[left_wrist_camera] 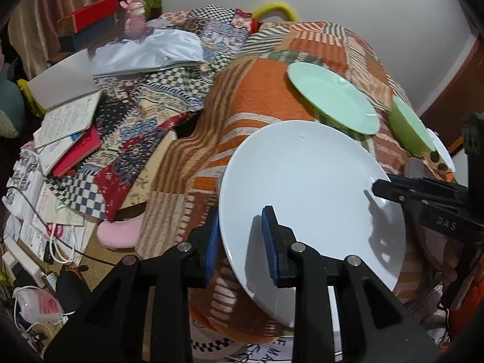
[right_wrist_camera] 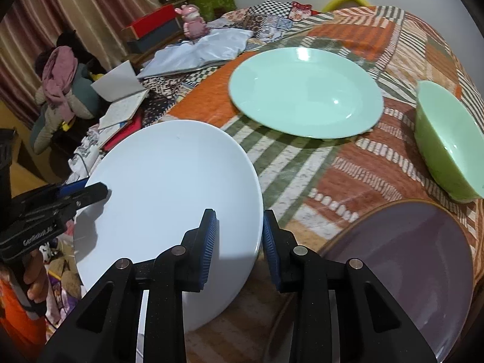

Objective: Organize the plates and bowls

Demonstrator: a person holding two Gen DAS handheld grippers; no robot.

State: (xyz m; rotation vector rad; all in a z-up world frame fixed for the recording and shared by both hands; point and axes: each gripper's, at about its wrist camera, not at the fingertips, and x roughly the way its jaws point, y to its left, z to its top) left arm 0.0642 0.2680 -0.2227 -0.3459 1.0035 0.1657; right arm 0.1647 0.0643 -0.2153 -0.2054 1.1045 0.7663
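Observation:
A large white plate (left_wrist_camera: pixel 305 187) is held off the table, tilted, with a gripper on each side. My left gripper (left_wrist_camera: pixel 242 242) straddles its left rim and my right gripper (right_wrist_camera: pixel 240 242) straddles its right rim (right_wrist_camera: pixel 169 187); both sets of jaws look closed on the rim. The right gripper also shows in the left wrist view (left_wrist_camera: pixel 423 199), and the left one in the right wrist view (right_wrist_camera: pixel 60 202). A mint green plate (right_wrist_camera: pixel 305 90) lies on the patchwork cloth beyond, a green bowl (right_wrist_camera: pixel 447 139) to its right, and a purple plate (right_wrist_camera: pixel 408 272) at the near right.
The table (right_wrist_camera: pixel 317 175) carries an orange patchwork cloth. To the left lie open notebooks (left_wrist_camera: pixel 66 121), a white plastic bag (left_wrist_camera: pixel 151 51), a pink figurine (left_wrist_camera: pixel 134 18), boxes (left_wrist_camera: pixel 90 21) and cables (left_wrist_camera: pixel 39 302). A stuffed toy with a pink scarf (right_wrist_camera: pixel 60 90) sits at the far left.

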